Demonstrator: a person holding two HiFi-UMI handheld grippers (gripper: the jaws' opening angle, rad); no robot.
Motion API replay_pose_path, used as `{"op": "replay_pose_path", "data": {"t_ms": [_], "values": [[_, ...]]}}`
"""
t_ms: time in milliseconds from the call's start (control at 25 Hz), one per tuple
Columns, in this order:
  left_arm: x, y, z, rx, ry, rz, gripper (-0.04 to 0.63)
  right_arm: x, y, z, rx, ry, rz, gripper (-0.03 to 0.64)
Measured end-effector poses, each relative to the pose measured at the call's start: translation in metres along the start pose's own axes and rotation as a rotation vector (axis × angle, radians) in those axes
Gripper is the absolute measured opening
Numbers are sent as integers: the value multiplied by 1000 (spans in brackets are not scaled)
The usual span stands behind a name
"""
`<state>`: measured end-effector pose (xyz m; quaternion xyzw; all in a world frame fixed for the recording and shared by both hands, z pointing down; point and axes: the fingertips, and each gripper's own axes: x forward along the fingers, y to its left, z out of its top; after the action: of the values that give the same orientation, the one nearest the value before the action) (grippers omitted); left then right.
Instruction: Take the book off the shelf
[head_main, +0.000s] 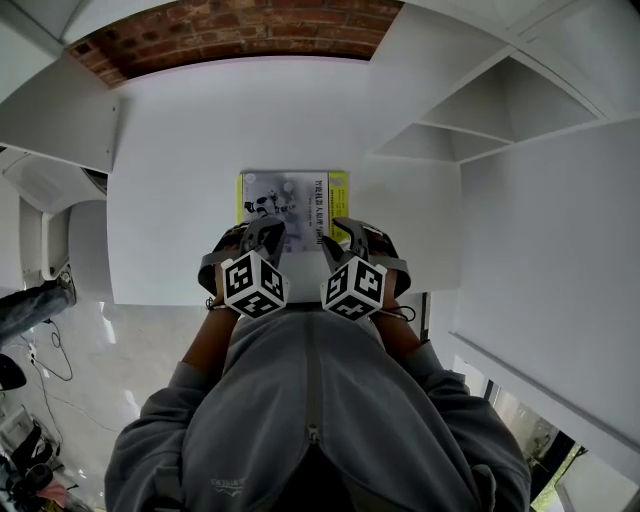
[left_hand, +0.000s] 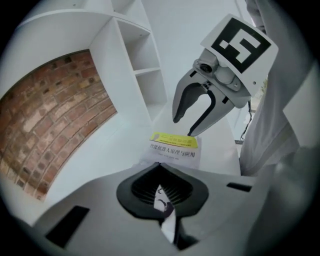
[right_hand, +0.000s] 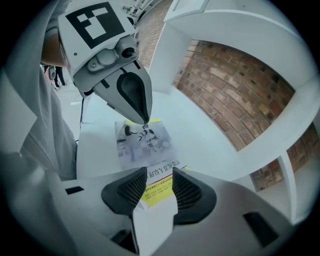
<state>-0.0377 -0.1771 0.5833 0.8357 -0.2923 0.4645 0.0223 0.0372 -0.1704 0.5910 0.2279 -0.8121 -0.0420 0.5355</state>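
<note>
Left claw (left_hand: 160, 175) pinches book (left_hand: 175, 150) edge, head view hides this grip

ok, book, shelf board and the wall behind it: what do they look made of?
Book: paper, with a smooth printed cover in white and yellow.
Shelf: flat white board with an even matte finish, likely painted or laminated wood; the core is hidden.
Back wall: red brick, rough, with pale mortar joints; it could be a facing only.

Left hand-held gripper (head_main: 265, 228) pinched tight, right hand-held gripper (head_main: 346, 226) clamped wider.
</note>
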Motion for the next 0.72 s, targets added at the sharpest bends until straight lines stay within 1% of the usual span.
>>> {"op": "replay_pose_path", "data": {"t_ms": [160, 280, 360, 560, 720], "values": [[-12, 14, 11, -46, -43, 32, 8, -15, -17, 16, 19, -38, -40, 147], [-20, 24, 20, -49, -67, 59, 8, -28, -31, 30, 53, -82, -72, 129], [-25, 31, 27, -59, -92, 75, 8, -36, -42, 39, 52, -109, -109, 100], [-45, 47, 48, -81, -159, 131, 8, -58, -66, 59, 64, -182, -186, 70], [-59, 57, 60, -108, -216, 161, 8, -74, -80, 74, 80, -244, -240, 44]]}}
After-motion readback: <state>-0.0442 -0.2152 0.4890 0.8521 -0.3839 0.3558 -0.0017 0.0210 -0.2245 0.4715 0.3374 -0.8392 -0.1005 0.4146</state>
